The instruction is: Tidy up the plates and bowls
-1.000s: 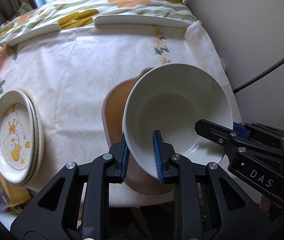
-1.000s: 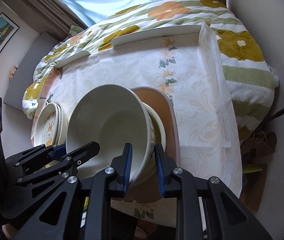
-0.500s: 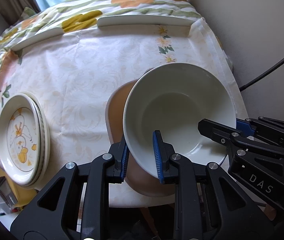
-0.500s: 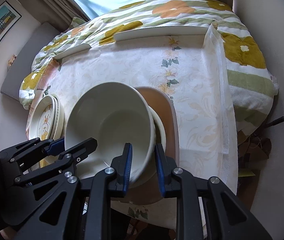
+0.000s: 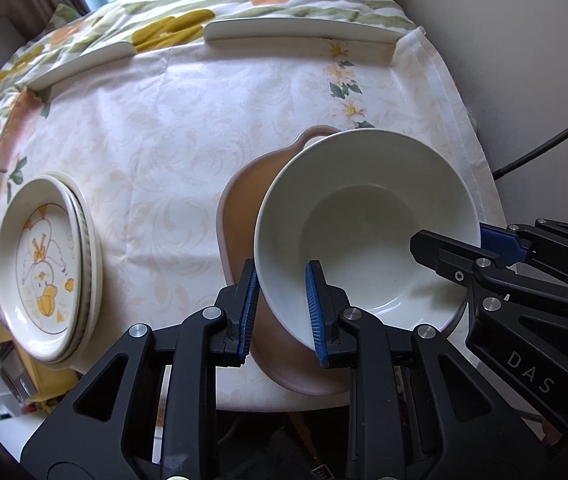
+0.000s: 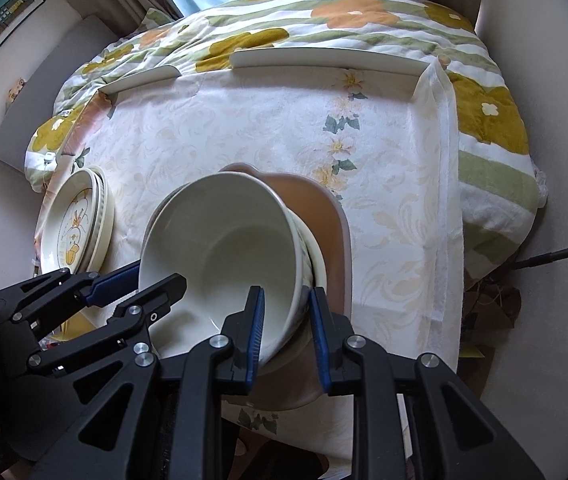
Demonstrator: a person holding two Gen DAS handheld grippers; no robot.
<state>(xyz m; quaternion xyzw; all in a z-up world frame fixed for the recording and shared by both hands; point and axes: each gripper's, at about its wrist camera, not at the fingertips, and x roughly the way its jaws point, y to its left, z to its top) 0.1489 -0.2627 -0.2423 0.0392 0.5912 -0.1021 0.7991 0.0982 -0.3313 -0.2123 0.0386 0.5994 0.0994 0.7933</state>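
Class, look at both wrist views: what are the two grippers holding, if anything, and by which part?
Both hold the same white bowl by its rim: the left gripper pinches the near-left edge, the right gripper the near-right edge, each with one finger inside and one outside.

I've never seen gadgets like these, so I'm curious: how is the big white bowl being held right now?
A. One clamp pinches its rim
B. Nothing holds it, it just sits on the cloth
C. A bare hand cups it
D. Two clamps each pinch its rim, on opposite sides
D: the left gripper pinches one side of the white bowl's rim, and the right gripper pinches the other.
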